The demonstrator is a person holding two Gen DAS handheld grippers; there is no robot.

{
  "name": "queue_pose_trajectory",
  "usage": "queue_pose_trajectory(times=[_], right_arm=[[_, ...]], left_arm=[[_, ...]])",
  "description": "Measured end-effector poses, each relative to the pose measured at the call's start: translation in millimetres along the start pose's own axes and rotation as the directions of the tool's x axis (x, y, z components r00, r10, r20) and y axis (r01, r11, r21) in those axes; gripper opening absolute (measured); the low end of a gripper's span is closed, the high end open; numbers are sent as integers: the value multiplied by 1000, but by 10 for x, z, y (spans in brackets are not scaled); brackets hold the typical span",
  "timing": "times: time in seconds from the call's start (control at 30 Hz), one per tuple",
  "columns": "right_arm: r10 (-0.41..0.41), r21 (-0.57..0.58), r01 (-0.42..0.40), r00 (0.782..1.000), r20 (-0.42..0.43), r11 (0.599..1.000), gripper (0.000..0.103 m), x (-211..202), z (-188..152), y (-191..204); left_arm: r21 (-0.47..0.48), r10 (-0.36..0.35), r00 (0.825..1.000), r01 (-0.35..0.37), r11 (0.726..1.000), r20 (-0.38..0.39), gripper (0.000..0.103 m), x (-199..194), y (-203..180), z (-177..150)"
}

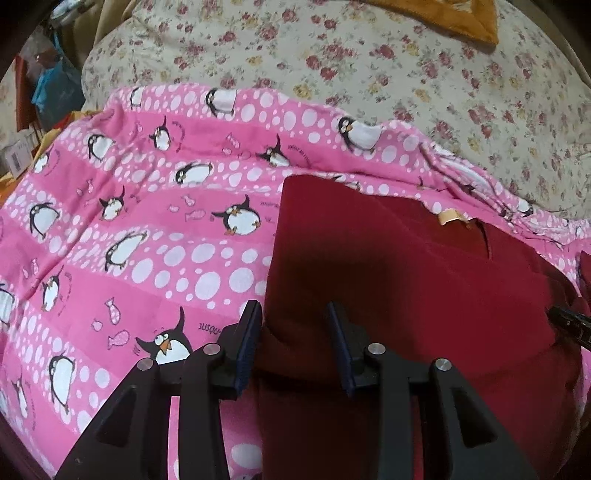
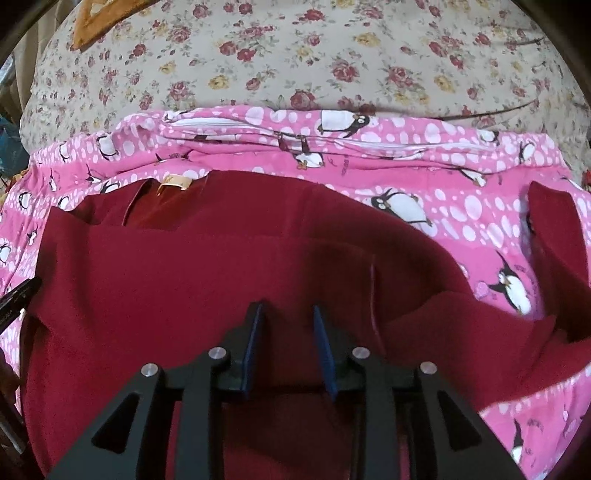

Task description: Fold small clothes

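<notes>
A dark red garment [image 1: 424,280] lies on a pink penguin-print sheet [image 1: 147,221], with a yellow neck label [image 1: 448,217] at its far edge. My left gripper [image 1: 293,314] is open, its jaws straddling the garment's left edge near the hem. In the right wrist view the same garment [image 2: 207,273] fills the middle, label [image 2: 175,181] at the far left. My right gripper [image 2: 288,314] is open above the garment's near part. A sleeve [image 2: 554,229] lies out to the right. Each gripper's tip shows in the other's view, the right one [image 1: 570,325] and the left one [image 2: 18,295].
A cream floral quilt [image 1: 369,66] lies beyond the pink sheet [image 2: 480,229]. An orange-brown cloth [image 1: 450,18] sits on it at the far side, also in the right wrist view [image 2: 96,26]. Clutter with a box [image 1: 18,155] lies off the bed's left edge.
</notes>
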State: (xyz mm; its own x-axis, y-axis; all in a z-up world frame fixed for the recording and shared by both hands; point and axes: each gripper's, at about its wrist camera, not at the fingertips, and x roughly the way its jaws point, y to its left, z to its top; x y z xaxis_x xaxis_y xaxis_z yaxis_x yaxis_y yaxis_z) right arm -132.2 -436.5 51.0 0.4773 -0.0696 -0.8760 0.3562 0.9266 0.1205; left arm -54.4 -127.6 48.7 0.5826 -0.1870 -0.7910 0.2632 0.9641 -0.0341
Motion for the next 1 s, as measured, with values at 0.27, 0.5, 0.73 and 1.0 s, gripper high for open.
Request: queue_pose_trajectory(times=[0.27,0.5,0.73,1.0], right_arm=[[-82,-72,81,997,-9,994,67,-44,-147,169],[-18,-14,18,999,30,1000,68,-258,-140,10],[-184,74,174,969,162,982,71,-874,31,-678],[-440,65,445,895,-79,893,79,-434,439,-1545]], left_arm=[[-6,-65,998,65,998,-14,18,40,-43,1],[38,-43,999,44,998,-3,20,72,-119,-48],[-3,-84,996,84,996,36,20,-51,-59,-22],[-11,-80,997,80,997,23,20,0,-30,-32]])
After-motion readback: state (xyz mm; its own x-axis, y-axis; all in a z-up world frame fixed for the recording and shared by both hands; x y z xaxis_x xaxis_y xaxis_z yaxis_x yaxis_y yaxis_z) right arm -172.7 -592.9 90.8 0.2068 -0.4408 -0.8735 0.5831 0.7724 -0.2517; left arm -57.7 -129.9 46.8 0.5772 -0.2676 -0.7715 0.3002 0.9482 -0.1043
